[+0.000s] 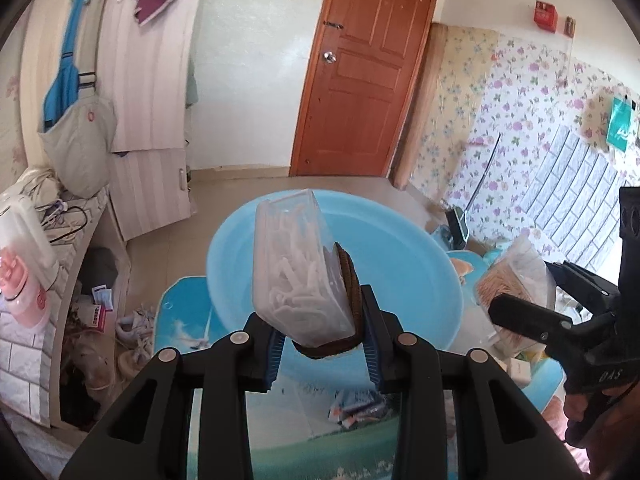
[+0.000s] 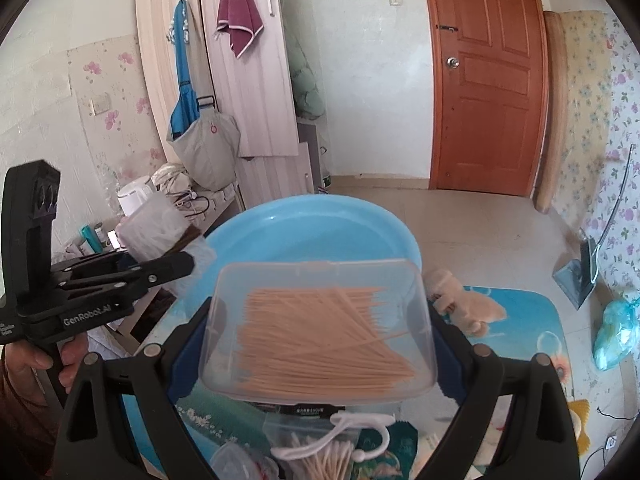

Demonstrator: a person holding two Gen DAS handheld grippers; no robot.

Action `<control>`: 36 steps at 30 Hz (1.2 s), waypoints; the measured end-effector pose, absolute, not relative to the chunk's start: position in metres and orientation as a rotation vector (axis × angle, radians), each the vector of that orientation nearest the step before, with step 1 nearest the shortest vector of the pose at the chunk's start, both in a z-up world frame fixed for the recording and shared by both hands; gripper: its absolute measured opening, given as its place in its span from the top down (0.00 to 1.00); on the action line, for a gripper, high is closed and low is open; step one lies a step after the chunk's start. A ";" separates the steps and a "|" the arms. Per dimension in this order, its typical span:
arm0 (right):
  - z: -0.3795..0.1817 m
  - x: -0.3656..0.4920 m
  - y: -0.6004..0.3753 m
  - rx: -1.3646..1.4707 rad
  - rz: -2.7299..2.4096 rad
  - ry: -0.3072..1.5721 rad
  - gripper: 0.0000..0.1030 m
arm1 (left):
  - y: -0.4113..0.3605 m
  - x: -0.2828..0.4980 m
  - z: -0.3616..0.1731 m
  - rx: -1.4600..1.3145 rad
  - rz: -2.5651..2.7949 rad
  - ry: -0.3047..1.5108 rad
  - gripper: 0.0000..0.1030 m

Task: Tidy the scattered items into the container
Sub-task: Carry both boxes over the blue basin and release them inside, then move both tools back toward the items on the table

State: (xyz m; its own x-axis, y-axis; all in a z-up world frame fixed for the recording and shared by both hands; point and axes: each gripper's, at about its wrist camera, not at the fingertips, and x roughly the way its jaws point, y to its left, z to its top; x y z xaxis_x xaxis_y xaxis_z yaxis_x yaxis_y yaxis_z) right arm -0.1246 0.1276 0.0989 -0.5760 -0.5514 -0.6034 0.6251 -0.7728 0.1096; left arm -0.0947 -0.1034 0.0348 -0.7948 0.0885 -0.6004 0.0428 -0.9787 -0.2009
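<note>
Bedroom floor and orange door point(image 1: 362, 68) behind; blue basin point(image 1: 408, 276) sits on the table, left gripper point(image 1: 322, 350) clamping a floss-pick box point(image 1: 298, 276) above it, right gripper point(image 2: 308, 364) clamping a toothpick box point(image 2: 320, 324) at its rim

Lived-in home room, wooden door point(image 2: 486, 76), floral wallpaper point(image 1: 520, 92), wardrobe point(image 2: 248, 80) with hung towel point(image 2: 239, 20)

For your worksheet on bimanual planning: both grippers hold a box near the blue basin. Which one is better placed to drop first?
Left, probably. The left gripper holds its clear box directly before the blue basin; the toothpick box sits nearer its rim.
</note>
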 end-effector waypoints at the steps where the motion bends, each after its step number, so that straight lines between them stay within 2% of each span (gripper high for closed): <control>1: 0.097 -0.127 0.126 0.838 -2.312 0.154 0.09 | -0.102 -0.102 0.030 -1.021 2.923 -0.303 0.68; 8: 0.084 -0.148 0.119 0.880 -2.303 0.170 0.09 | -0.091 -0.122 0.008 -1.106 2.865 -0.259 0.66; 11: 0.078 -0.153 0.113 0.897 -2.293 0.169 0.09 | -0.091 -0.118 0.004 -1.097 2.858 -0.252 0.61; 16: 0.072 -0.158 0.100 0.915 -2.270 0.178 0.09 | -0.096 -0.112 0.003 -1.101 2.860 -0.263 0.43; 20: 0.066 -0.159 0.094 0.940 -2.255 0.166 0.09 | -0.099 -0.103 0.005 -1.073 2.875 -0.239 0.39; 22: 0.065 -0.160 0.092 0.954 -2.252 0.163 0.09 | -0.099 -0.100 0.006 -1.051 2.861 -0.246 0.23; 24: 0.065 -0.159 0.090 0.962 -2.251 0.167 0.09 | -0.099 -0.099 0.007 -1.050 2.857 -0.251 0.12; 29: 0.066 -0.157 0.092 0.961 -2.273 0.173 0.08 | -0.099 -0.095 0.006 -1.052 2.851 -0.248 0.11; 33: 0.066 -0.156 0.098 0.967 -2.288 0.146 0.08 | -0.096 -0.092 0.006 -1.063 2.857 -0.244 0.04; 36: 0.067 -0.154 0.104 0.952 -2.308 0.121 0.07 | -0.093 -0.087 0.007 -1.069 2.864 -0.215 0.03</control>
State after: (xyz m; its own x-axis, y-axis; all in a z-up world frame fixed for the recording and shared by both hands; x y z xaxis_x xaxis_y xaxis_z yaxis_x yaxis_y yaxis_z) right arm -0.1535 0.1042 0.0670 -0.5400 -0.5196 -0.6621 0.5861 -0.7967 0.1472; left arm -0.0872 -0.0929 0.0067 -0.7542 0.1206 -0.6455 -0.0228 -0.9872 -0.1578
